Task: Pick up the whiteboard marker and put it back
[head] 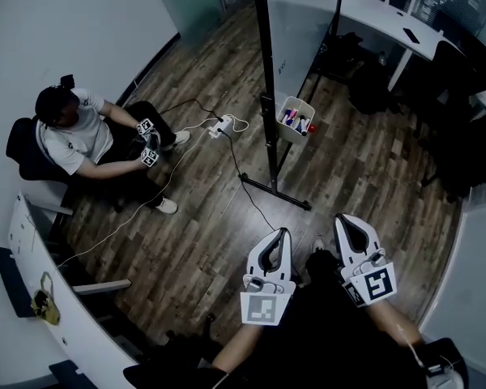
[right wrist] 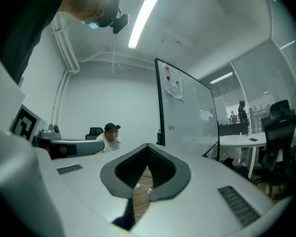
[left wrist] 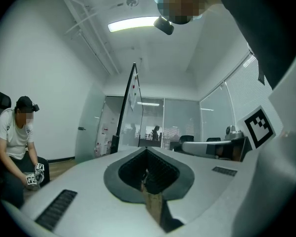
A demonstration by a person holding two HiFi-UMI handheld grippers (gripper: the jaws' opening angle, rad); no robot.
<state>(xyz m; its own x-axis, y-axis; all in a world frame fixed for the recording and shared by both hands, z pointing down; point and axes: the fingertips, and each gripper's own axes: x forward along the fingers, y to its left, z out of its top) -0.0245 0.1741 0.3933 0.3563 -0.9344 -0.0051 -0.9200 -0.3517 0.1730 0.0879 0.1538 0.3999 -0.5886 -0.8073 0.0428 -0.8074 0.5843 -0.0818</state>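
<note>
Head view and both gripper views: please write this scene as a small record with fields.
left tongs: shut, empty
right tongs: shut, empty
markers: in white box fixed to the stand
whiteboard: upright, ahead of both tongs
seated person: on a chair, left of the board
task stage: no marker picked up yet

A person sat near a power strip on the wooden floor; a white desk stood beyond.
</note>
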